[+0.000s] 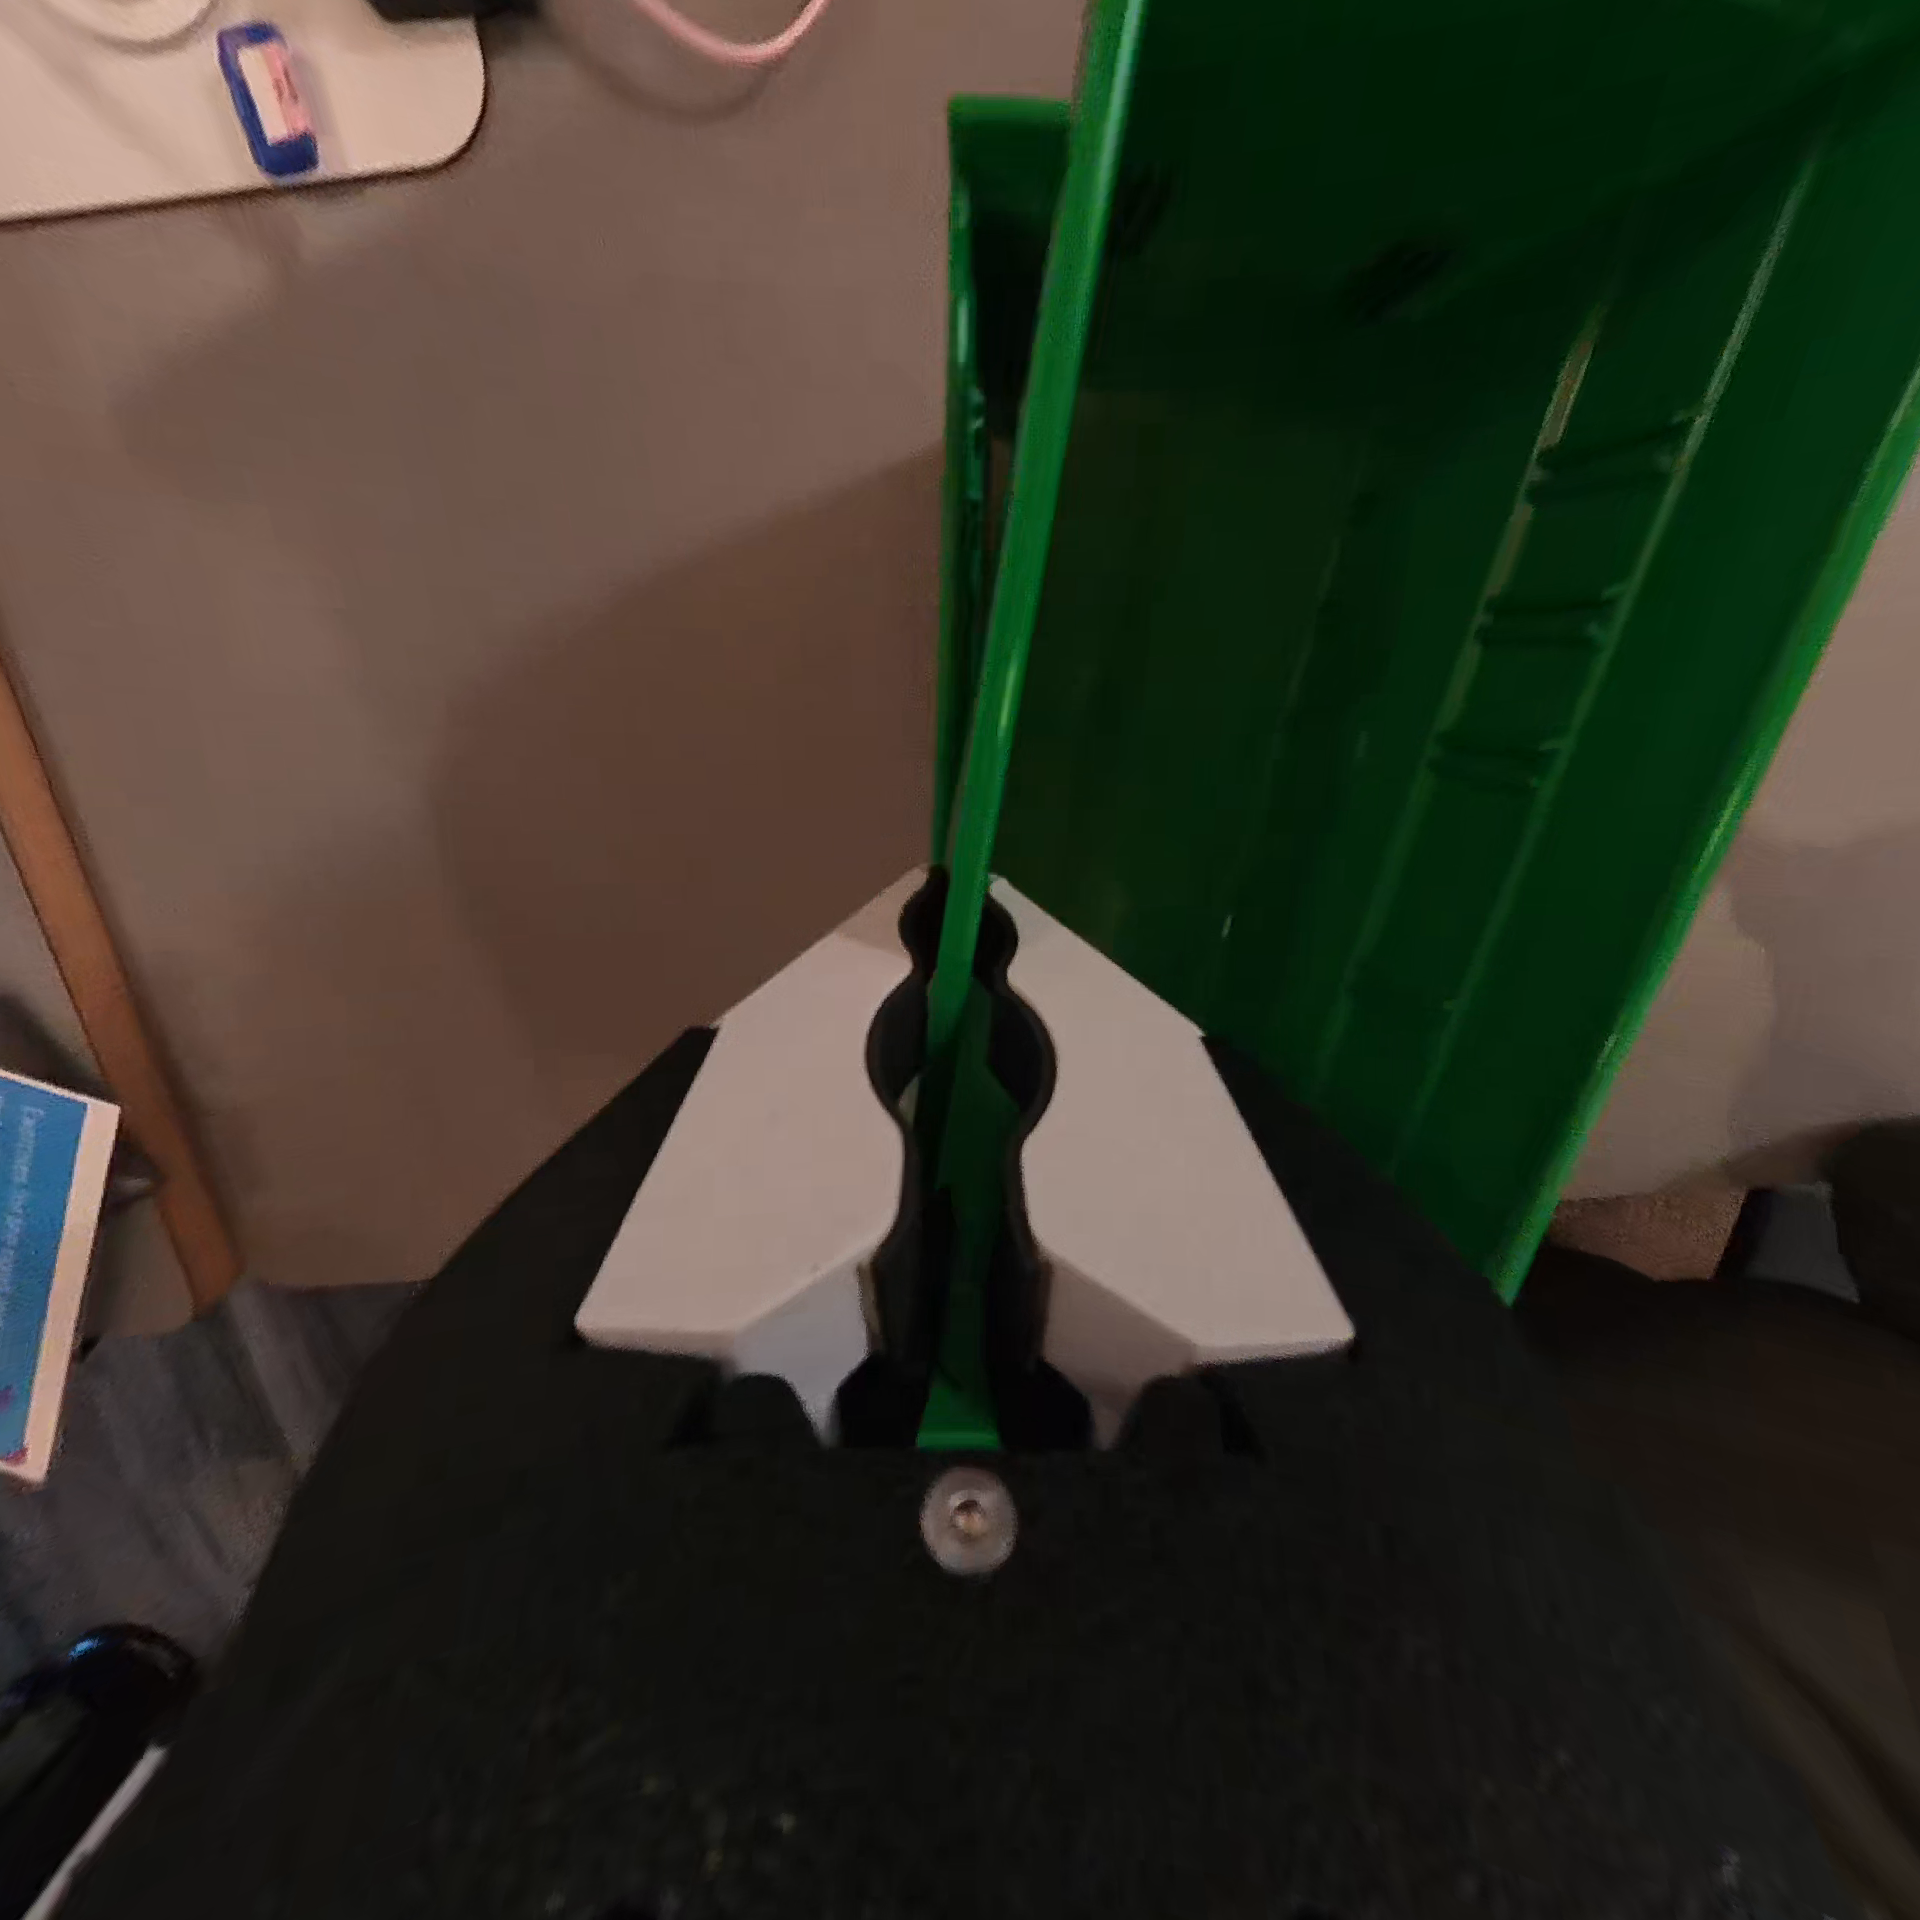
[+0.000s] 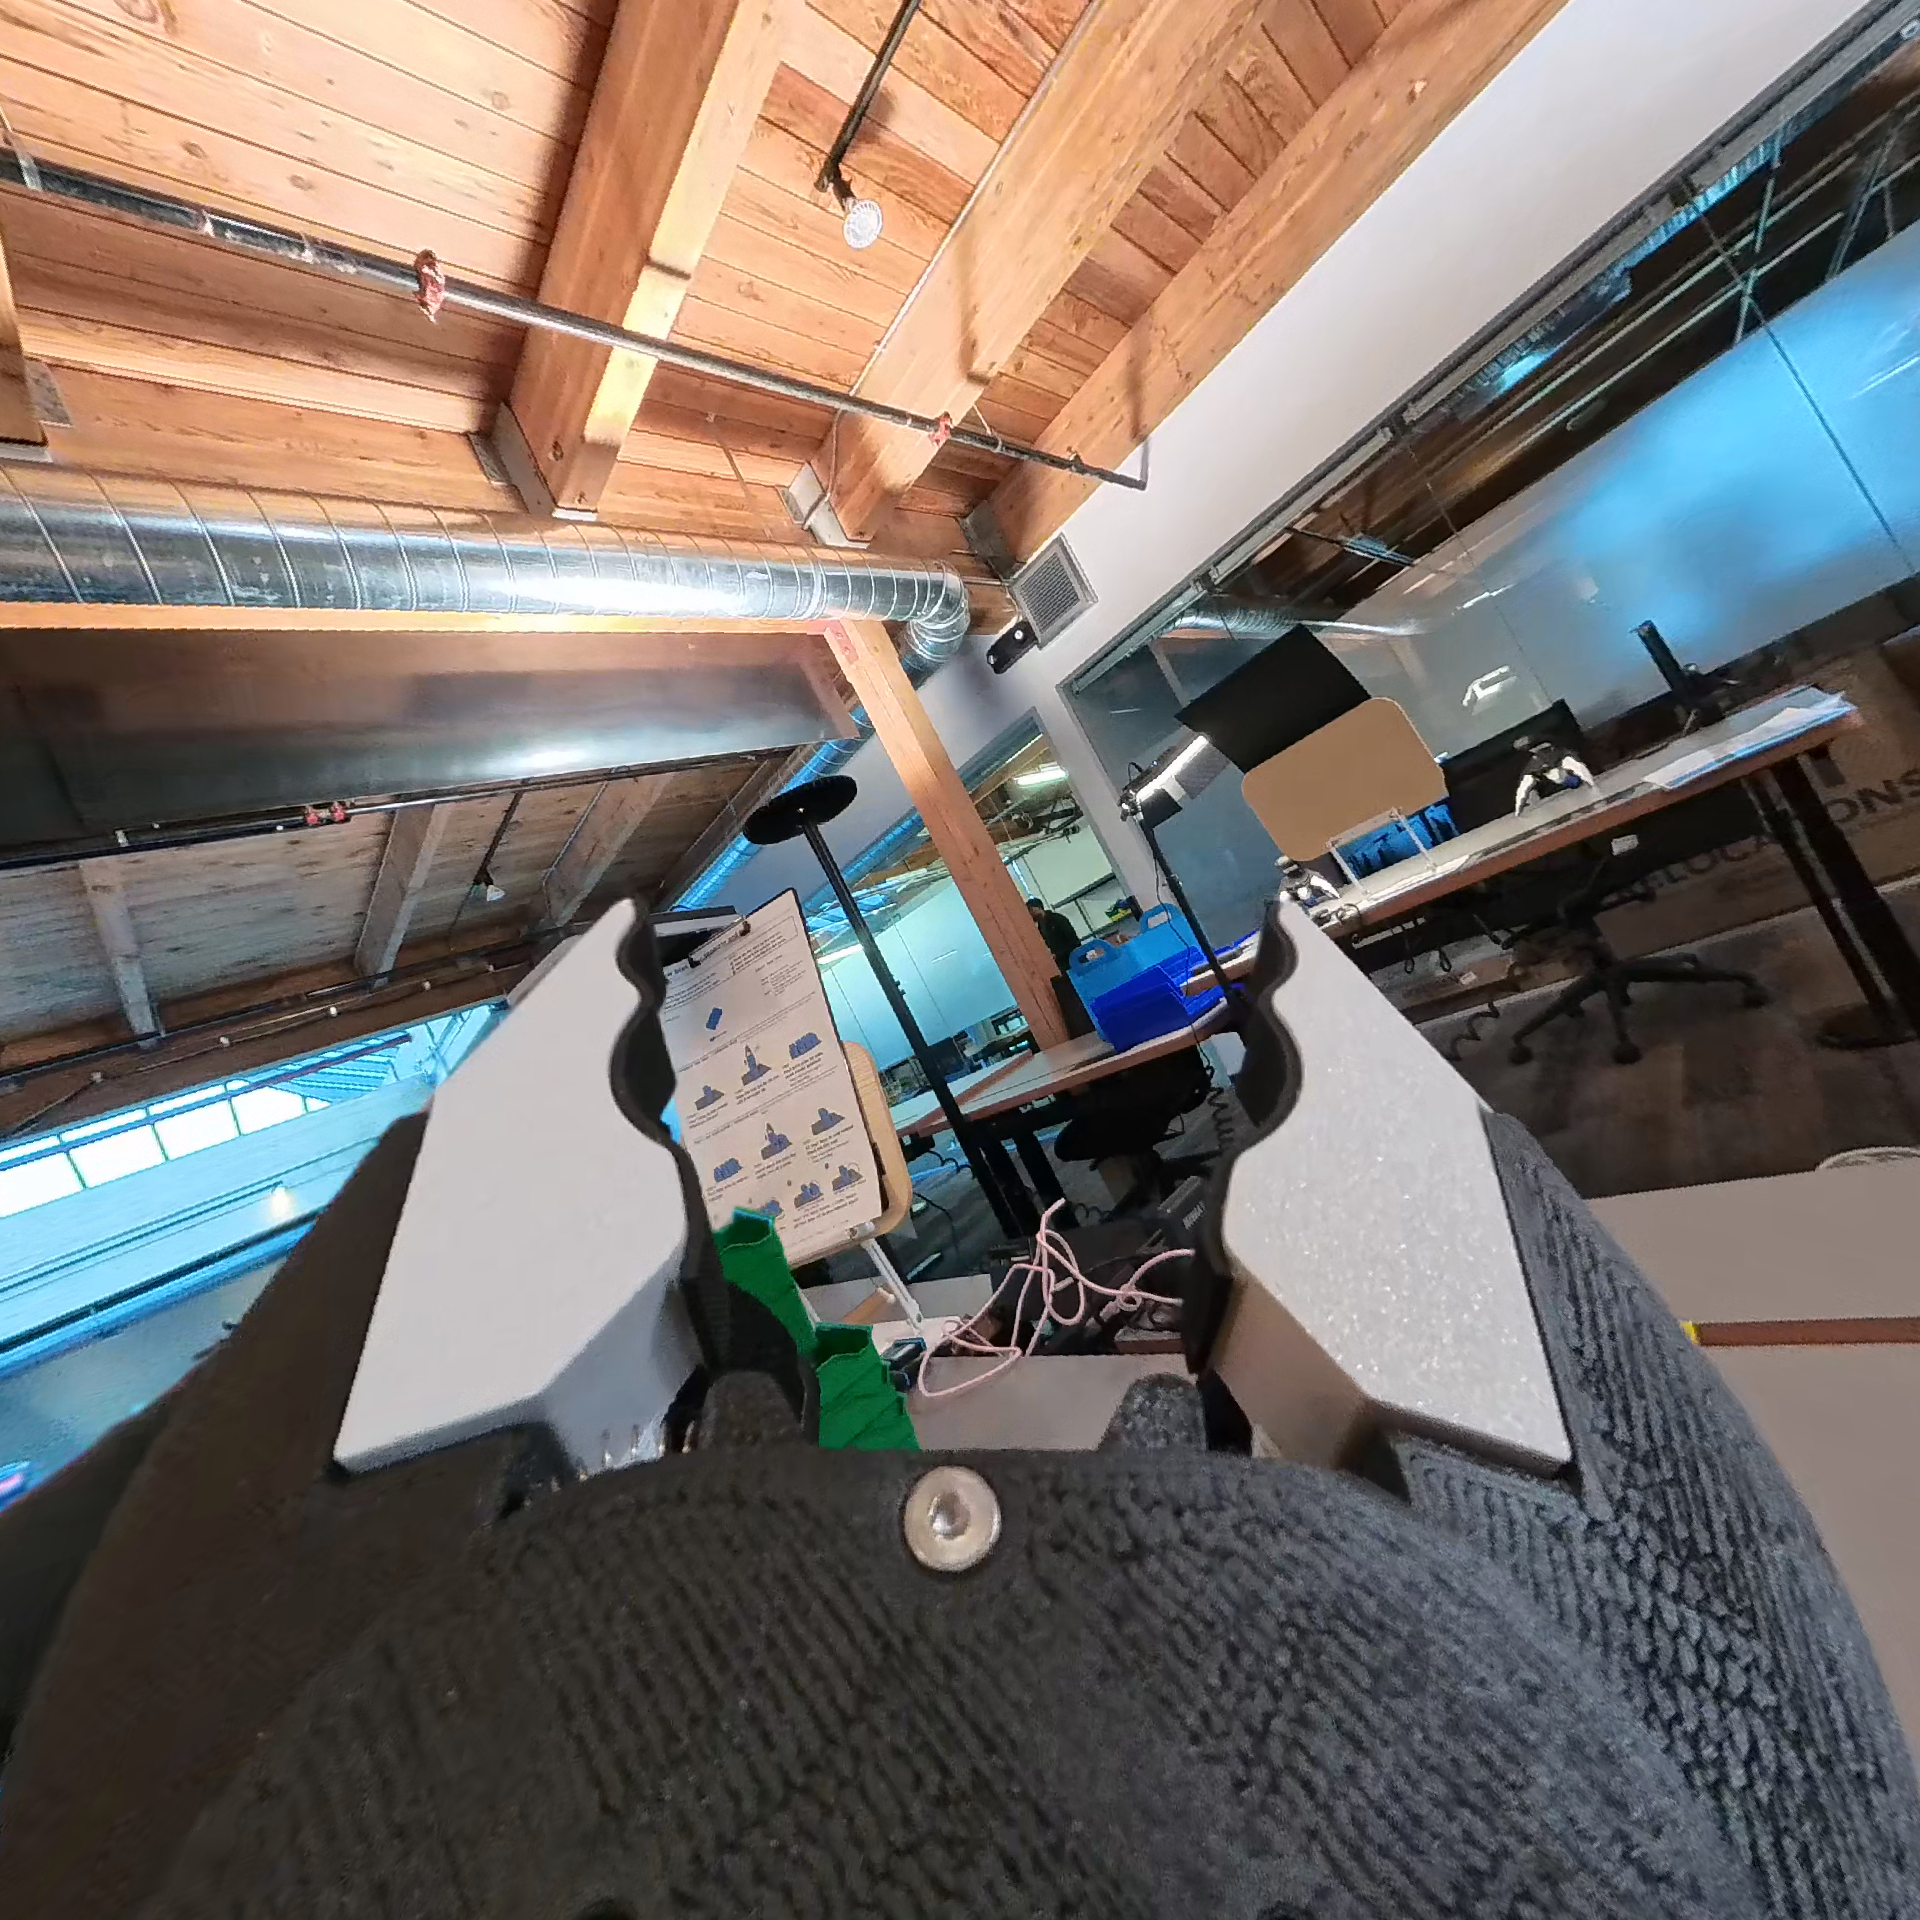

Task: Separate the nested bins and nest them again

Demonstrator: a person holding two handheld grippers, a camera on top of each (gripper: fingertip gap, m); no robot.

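**Left gripper pinching the green bin, right gripper spread**

The green plastic bin was lifted above the brown table, its thin wall pinched between the pressed-together fingers of the left gripper. A second green bin showed just behind it. The right gripper was spread wide and tilted toward the wooden ceiling, holding nothing.

The left wrist view looks steeply down along its hand-held gripper at the desk, very close to the green bin at 1 o'clock. The right wrist view tilts up toward the ceiling beams; both views share the green bin.
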